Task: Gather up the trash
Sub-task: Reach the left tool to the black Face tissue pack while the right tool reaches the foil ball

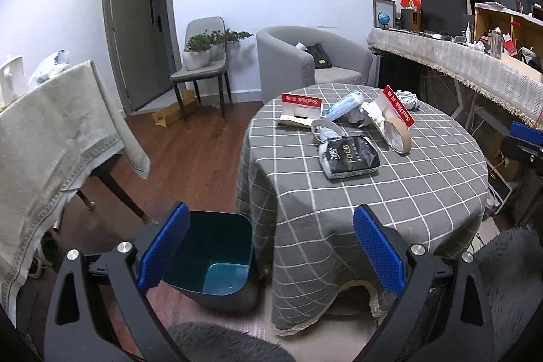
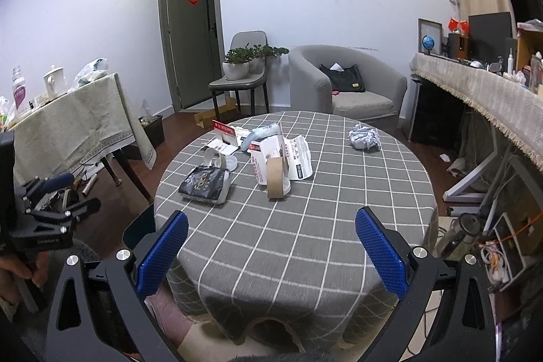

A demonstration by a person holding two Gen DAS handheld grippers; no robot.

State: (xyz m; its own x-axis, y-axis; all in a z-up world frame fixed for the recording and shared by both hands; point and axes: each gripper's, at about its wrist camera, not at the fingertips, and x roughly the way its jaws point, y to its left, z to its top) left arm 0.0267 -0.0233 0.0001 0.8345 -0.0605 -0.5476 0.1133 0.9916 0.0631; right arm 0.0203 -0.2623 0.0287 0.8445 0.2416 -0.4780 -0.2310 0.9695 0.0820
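A round table with a grey checked cloth (image 1: 390, 192) (image 2: 305, 226) carries trash: a black tissue pack (image 1: 349, 156) (image 2: 205, 185), a cardboard tape roll (image 1: 400, 133) (image 2: 276, 180), red-and-white card packaging (image 1: 300, 109) (image 2: 292, 153), a blue wrapper (image 1: 344, 106) and a crumpled paper ball (image 1: 409, 100) (image 2: 364, 138). A dark teal bin (image 1: 212, 260) stands open on the floor left of the table. My left gripper (image 1: 271, 246) is open and empty, low, above the bin and the table's edge. My right gripper (image 2: 271, 250) is open and empty over the near table edge.
A second table with a beige cloth (image 1: 51, 131) (image 2: 74, 128) stands at the left. A grey armchair (image 1: 312, 60) (image 2: 346, 83) and a chair with potted plants (image 1: 203, 60) stand behind. A long counter (image 1: 458, 63) (image 2: 482, 94) runs along the right.
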